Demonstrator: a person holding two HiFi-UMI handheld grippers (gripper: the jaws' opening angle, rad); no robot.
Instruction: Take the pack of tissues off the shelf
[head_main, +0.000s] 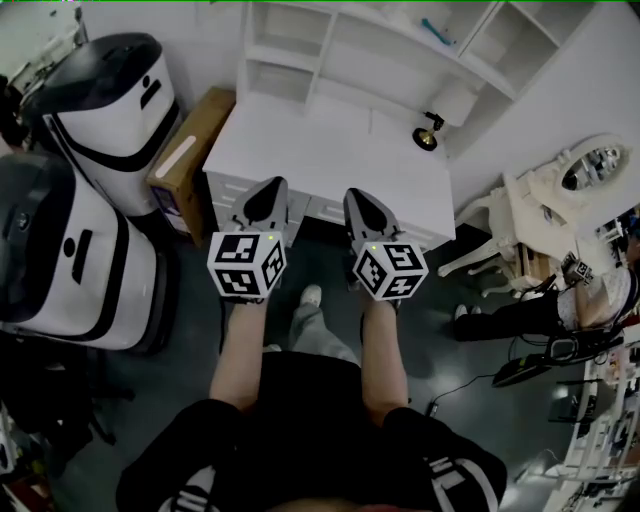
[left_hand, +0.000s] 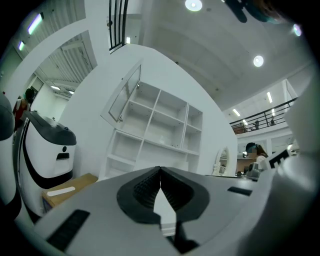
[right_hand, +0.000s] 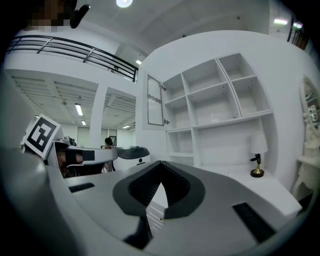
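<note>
Left tool (head_main: 267, 192) and right tool (head_main: 362, 200), both with jaws pressed together and nothing in them, point level side by side at the near edge of a white tabletop (head_main: 330, 145). The tabletop lies between them and the white shelf (right_hand: 220, 100) at its back. A small pale item, seemingly the pack of tissues (right_hand: 214, 118), sits in a middle compartment. A brass-footed lamp (right_hand: 257, 159) stands below at right. A cardboard box (head_main: 190, 150) and white machines (head_main: 105, 100) stand at left.
</note>
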